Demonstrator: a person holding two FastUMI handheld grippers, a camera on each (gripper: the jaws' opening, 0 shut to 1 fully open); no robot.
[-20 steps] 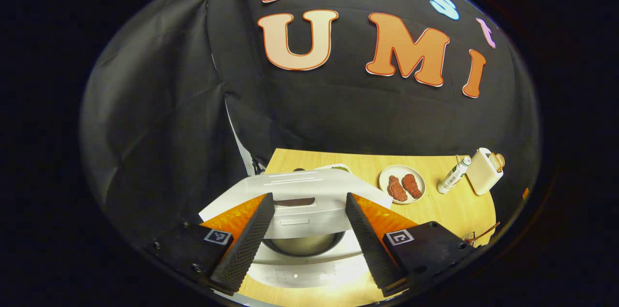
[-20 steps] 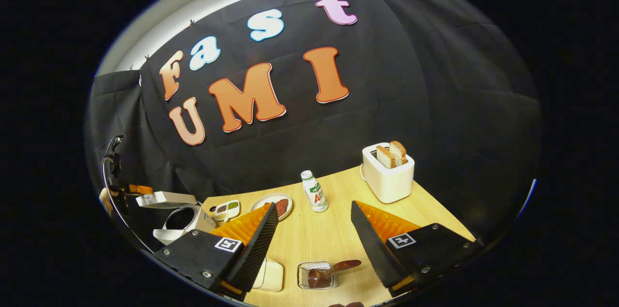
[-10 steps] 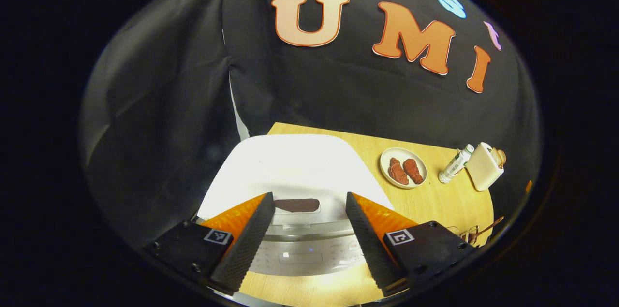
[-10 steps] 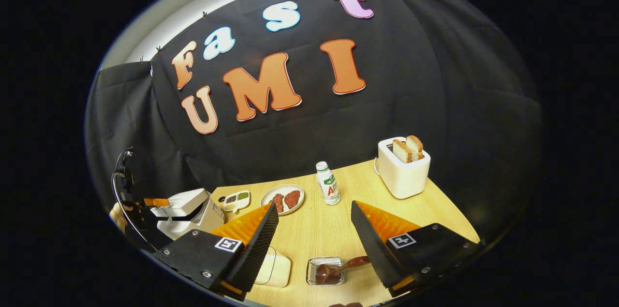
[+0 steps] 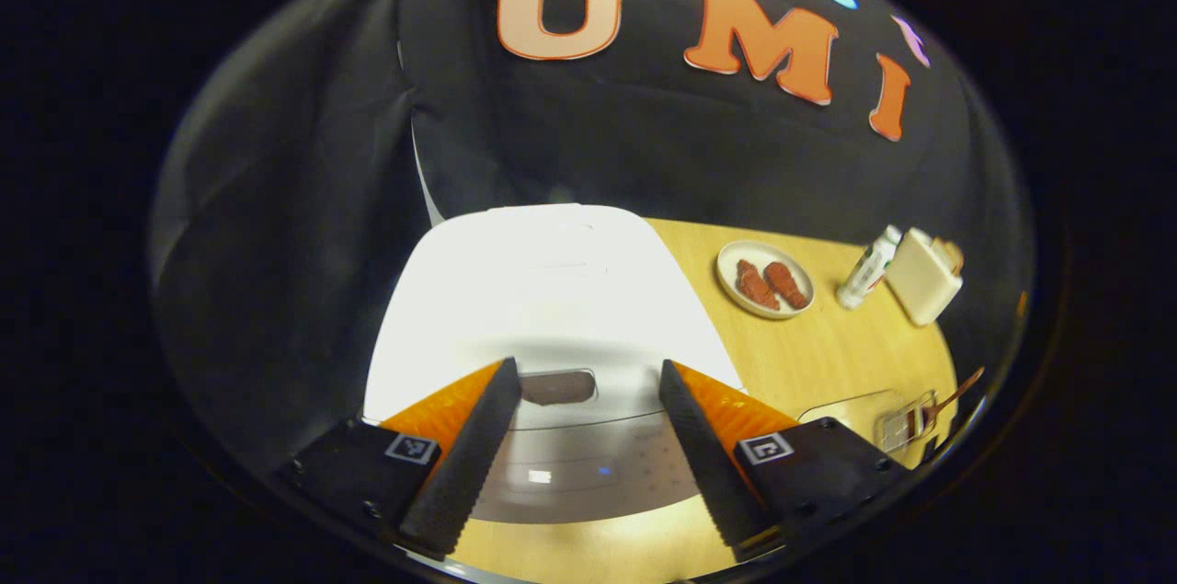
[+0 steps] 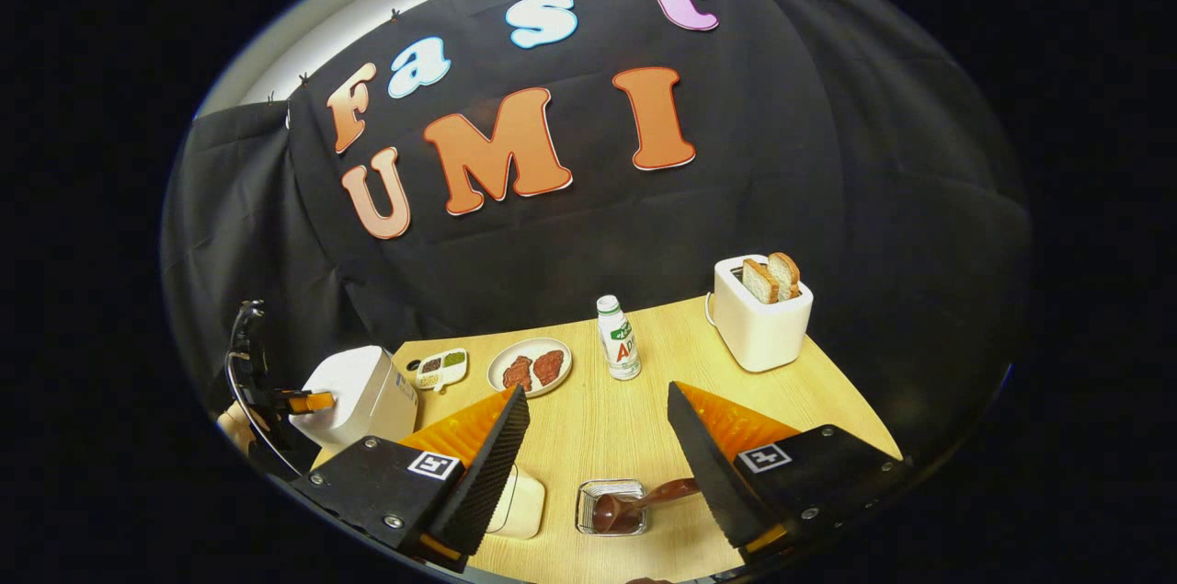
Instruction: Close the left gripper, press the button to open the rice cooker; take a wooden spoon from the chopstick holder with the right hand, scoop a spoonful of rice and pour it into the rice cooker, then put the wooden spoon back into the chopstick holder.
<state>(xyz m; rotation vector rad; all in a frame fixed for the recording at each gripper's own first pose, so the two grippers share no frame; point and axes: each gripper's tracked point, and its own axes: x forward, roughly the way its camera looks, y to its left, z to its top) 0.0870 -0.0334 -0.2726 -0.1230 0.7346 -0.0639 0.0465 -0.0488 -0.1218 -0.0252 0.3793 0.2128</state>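
Note:
The white rice cooker [image 5: 542, 290] stands with its lid down, and its dark button [image 5: 556, 387] lies between my left gripper's [image 5: 587, 368] fingers. That gripper is open and holds nothing. In the right gripper view the cooker [image 6: 363, 391] sits at the far left with the left gripper [image 6: 303, 401] at its top. My right gripper [image 6: 598, 389] hangs open above the table. Below it the wooden spoon [image 6: 644, 501] rests in the small chopstick holder [image 6: 588, 515]. A pale rice container [image 6: 524, 503] is partly hidden behind one finger.
On the wooden table [image 6: 607, 437] stand a plate of two red meat pieces [image 6: 529, 366], a small bottle [image 6: 618, 337], a white toaster with bread [image 6: 761, 313] and a small divided dish [image 6: 439, 369]. A hand [image 6: 234, 423] holds the left gripper.
The cooker lid, raised a second ago with the inner pot showing, has come down and is now closed. The left gripper went down with it. The right gripper barely moved.

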